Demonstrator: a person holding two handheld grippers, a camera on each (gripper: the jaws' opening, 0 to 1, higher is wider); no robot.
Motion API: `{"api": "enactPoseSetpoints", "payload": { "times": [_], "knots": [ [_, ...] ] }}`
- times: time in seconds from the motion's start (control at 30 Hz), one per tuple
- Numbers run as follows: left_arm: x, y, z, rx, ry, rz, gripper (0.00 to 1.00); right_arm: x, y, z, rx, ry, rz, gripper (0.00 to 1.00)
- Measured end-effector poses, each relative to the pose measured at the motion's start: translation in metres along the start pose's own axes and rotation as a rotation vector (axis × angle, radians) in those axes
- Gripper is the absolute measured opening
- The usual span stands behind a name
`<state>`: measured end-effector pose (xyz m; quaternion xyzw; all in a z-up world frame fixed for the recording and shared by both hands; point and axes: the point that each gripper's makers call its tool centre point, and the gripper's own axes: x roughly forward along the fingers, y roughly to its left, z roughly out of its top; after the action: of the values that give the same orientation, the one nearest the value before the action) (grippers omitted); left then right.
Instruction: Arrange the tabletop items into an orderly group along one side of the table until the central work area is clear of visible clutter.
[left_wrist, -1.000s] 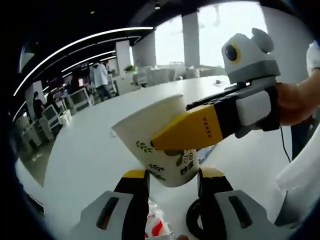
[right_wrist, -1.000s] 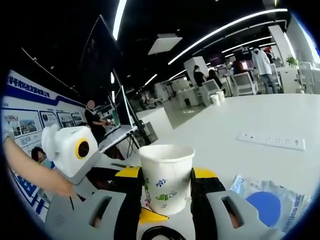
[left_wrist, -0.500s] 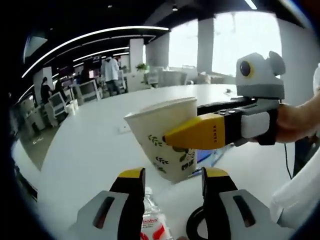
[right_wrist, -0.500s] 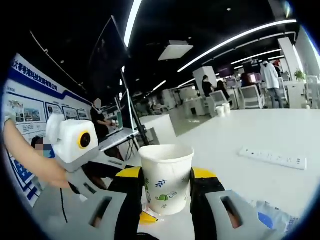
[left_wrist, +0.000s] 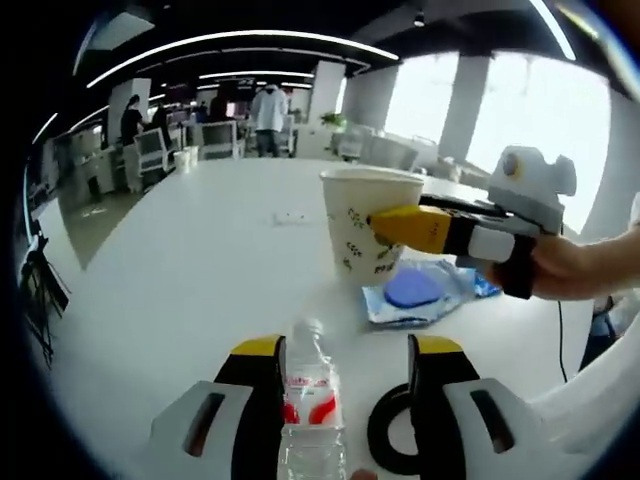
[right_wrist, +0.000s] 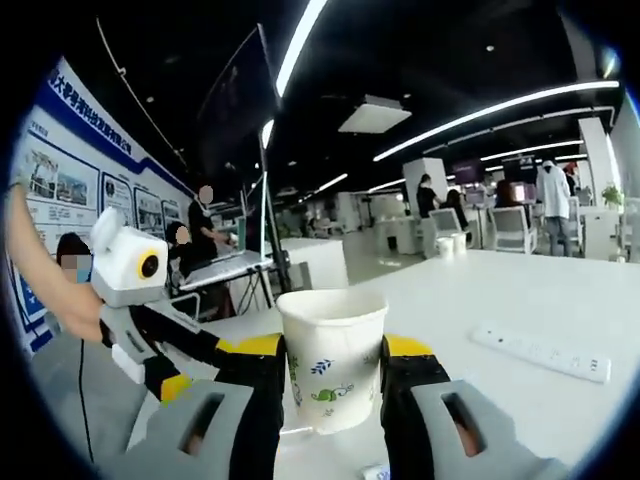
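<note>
Paper cup (right_wrist: 333, 360) between right jaws

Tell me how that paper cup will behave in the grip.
The paper cup looks thin-walled, so the right hand-held gripper squeezing harder would probably dent it. Its open top shows nothing inside, so it is likely light and would tip easily once set on the table.

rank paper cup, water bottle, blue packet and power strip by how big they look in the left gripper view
1. water bottle, though nearness to the camera inflates it
2. paper cup and blue packet, about alike
3. power strip
</note>
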<state>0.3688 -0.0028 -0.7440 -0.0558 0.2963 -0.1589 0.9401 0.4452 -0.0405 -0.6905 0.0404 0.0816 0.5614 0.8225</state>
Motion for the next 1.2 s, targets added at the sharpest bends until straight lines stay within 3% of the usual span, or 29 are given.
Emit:
{"api": "enactPoseSetpoints", "payload": {
  "times": [0.1, 0.23, 0.43, 0.5, 0.63, 0.83, 1.0, 1.2],
  "knots": [
    [-0.007, 0.007, -0.004, -0.034, -0.005, 0.024, 0.50, 0.004, -0.004, -0.003, 0.011, -0.001, -0.001, 0.34],
    [-0.015, 0.011, -0.001, -0.129, -0.058, 0.032, 0.60, 0.010, -0.007, -0.011, 0.000, 0.011, 0.009, 0.34],
    [-0.023, 0.014, -0.011, -0.131, -0.033, 0.033, 0.71, 0.017, -0.020, -0.016, 0.003, 0.018, 0.004, 0.34],
    [-0.026, 0.015, -0.015, -0.174, -0.035, 0.026, 0.74, 0.019, -0.026, -0.019, -0.016, 0.029, -0.005, 0.34],
    [-0.029, 0.017, -0.022, -0.217, -0.044, 0.036, 0.75, 0.024, -0.039, -0.023, -0.005, 0.026, -0.018, 0.34],
    [-0.031, 0.019, -0.031, -0.221, -0.012, 0.040, 0.73, 0.032, -0.042, -0.033, -0.004, 0.043, -0.006, 0.34],
    [-0.036, 0.023, -0.026, -0.265, -0.054, 0.038, 0.73, 0.039, -0.042, -0.049, -0.009, 0.073, 0.006, 0.34],
    [-0.040, 0.027, -0.029, -0.275, -0.051, 0.043, 0.73, 0.042, -0.046, -0.059, 0.008, 0.086, 0.000, 0.34]
  ]
}}
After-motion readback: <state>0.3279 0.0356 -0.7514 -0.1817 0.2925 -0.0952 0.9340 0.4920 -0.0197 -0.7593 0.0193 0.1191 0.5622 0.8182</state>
